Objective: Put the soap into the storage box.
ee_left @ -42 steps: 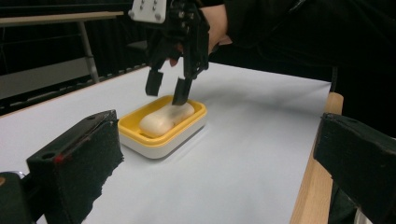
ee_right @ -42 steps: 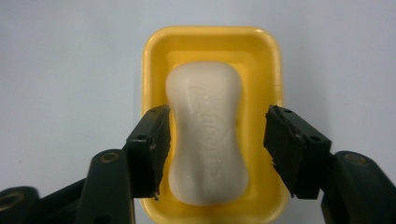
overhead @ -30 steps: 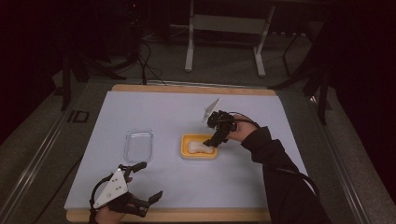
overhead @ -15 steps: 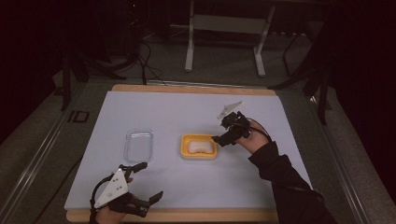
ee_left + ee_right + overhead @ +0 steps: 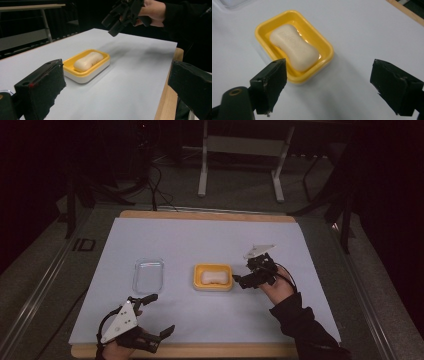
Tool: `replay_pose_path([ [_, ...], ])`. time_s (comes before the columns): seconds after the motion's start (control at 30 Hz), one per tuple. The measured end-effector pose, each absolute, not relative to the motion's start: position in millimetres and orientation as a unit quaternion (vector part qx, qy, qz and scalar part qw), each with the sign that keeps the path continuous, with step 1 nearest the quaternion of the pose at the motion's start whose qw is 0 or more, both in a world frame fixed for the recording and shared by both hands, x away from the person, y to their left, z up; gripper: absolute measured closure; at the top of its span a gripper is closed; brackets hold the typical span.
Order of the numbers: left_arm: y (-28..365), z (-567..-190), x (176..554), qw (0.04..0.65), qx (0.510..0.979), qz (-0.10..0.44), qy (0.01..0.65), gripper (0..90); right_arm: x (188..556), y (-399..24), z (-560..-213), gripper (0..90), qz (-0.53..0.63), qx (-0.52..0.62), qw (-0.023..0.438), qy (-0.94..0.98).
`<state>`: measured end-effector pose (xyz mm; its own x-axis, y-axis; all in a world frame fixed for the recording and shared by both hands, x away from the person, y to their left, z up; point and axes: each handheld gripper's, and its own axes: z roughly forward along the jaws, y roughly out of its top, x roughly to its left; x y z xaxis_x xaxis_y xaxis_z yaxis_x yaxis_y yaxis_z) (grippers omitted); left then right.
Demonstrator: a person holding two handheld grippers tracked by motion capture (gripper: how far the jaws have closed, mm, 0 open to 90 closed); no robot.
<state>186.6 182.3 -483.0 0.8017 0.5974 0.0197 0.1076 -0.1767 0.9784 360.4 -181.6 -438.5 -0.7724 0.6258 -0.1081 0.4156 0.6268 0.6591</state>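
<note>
A cream bar of soap lies in a yellow soap dish at the middle of the white table cover. My right gripper hovers just right of the dish, open, its jaws wide apart with nothing between them. Its fingers also show at the top of the left gripper view. My left gripper rests near the front left edge of the table, open and empty. A clear plastic lid or tray lies left of the dish.
The white cover lies on a wooden board whose edge runs along the front. A metal stand and cables sit on the dark floor behind the table.
My right gripper has drawn back from above the soap dish to its right side and lower toward the table. The soap stays in the dish. My left gripper has not moved.
</note>
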Motion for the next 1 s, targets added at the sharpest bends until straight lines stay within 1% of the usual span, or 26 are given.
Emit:
replay_pose_path([
  [0.2,181.8,-482.9,186.1,0.597,0.739,0.203,0.235,1.1,349.0,-195.0,-445.9,13.8,0.333,0.321,0.185,0.867],
  [0.43,181.3,-483.1,186.0,0.595,0.742,0.203,0.235,1.1,334.3,-212.6,-452.4,13.8,0.356,0.341,0.184,0.851],
  [0.77,180.9,-483.1,185.9,0.594,0.744,0.2,0.232,1.1,315.4,-226.4,-456.1,13.8,0.368,0.355,0.207,0.834],
  [1.0,181.5,-482.8,185.8,0.594,0.744,0.197,0.232,1.1,306.3,-235.2,-459.4,13.8,0.381,0.365,0.212,0.822],
])
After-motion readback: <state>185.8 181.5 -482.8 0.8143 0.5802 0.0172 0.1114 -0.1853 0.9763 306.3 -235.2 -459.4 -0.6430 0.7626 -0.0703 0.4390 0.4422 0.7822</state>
